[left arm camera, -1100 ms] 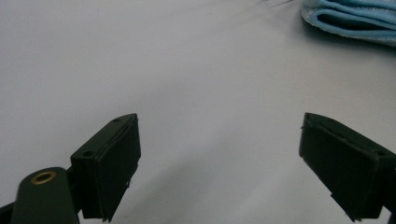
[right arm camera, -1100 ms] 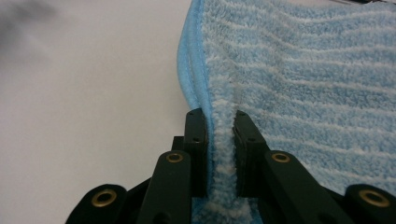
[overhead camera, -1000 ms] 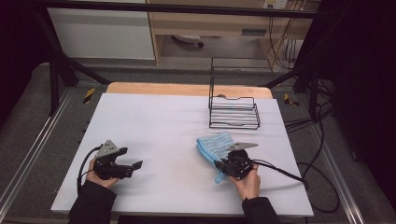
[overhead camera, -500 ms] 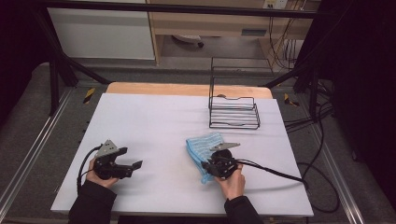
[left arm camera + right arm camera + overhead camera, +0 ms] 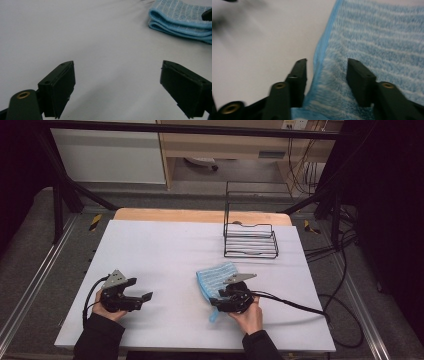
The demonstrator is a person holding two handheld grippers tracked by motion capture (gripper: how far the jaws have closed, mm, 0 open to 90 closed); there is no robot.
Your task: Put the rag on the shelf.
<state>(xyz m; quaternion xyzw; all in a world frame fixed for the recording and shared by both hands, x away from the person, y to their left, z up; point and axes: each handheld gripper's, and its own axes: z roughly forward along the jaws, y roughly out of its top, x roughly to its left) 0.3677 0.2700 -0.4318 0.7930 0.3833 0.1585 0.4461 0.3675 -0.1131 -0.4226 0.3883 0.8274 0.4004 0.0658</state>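
2 grippers over white table [image 5: 165, 250]. Right gripper [image 5: 216, 301] at 5 o'clock: jaws just opened, half apart, straddling edge of folded blue towel [image 5: 212, 279], pads not pressing on cloth [image 5: 372, 45]. Towel flat near table centre, toward 6 o'clock. Left gripper [image 5: 145, 296] at 7 o'clock: jaws wide, nothing between, pointing toward towel [image 5: 180, 17]. Black wire rack [image 5: 250, 241] at 1 o'clock, well apart.

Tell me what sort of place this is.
Most likely a lab or recording workstation, not a home: a white-covered table framed by black metal struts, loose cables trailing over the grey floor, and a bare wire rack and folded blue cloth set out as props.
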